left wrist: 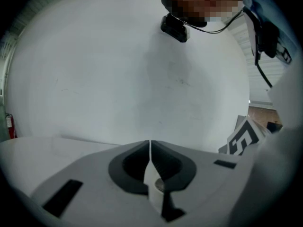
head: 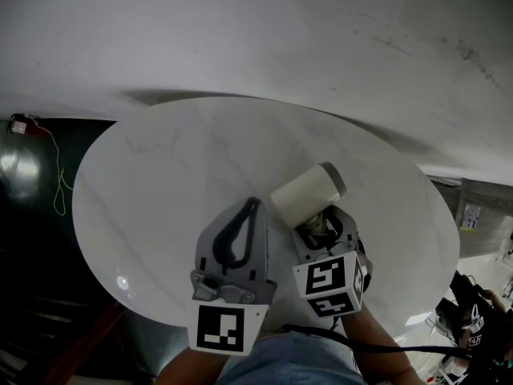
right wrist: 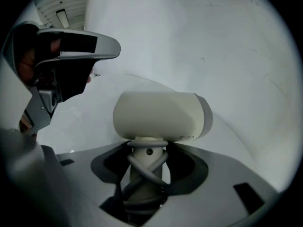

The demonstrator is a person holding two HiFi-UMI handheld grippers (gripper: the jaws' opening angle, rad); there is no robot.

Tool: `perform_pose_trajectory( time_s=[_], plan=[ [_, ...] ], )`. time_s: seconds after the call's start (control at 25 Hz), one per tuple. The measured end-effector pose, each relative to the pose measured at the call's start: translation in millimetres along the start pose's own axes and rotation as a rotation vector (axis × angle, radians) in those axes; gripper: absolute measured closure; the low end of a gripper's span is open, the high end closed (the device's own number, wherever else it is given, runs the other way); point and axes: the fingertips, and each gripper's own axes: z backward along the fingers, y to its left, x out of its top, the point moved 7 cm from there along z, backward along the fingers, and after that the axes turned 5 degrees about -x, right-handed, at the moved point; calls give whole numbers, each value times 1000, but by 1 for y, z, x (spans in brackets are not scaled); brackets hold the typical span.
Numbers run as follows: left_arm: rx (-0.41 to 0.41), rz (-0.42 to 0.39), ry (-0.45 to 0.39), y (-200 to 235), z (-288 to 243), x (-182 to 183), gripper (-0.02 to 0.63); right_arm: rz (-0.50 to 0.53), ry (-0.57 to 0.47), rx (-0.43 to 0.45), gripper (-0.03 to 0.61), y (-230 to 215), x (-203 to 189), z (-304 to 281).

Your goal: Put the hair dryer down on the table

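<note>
A cream hair dryer (head: 306, 192) (right wrist: 158, 115) with a grey cord wound round its handle (right wrist: 144, 171) is held above the round white table (head: 160, 183). My right gripper (head: 321, 224) (right wrist: 144, 167) is shut on the handle, and the barrel lies crosswise above the jaws. To its left, my left gripper (head: 250, 208) (left wrist: 150, 148) is shut and holds nothing, its tips pointing up and away from the table. Whether the dryer touches the tabletop cannot be told.
The table (right wrist: 94, 112) stands against a pale wall (head: 264, 30). Left of it is a dark area with a red object (head: 20, 125) and a thin cord (head: 58, 179). The person's headset (left wrist: 176, 27) shows in the left gripper view.
</note>
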Motion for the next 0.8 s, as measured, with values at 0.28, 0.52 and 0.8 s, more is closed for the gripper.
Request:
perform_pose_trajectory(
  time_s=[0.28, 0.52, 0.8],
  plan=[
    [12, 6, -1, 3, 5, 1, 597, 31, 55, 8, 347, 6, -5, -6],
    [30, 13, -16, 5, 14, 2, 597, 54, 60, 12, 347, 7, -5, -8],
    [42, 6, -25, 4, 28, 5, 597, 59, 66, 4, 341, 8, -5, -5]
  ],
)
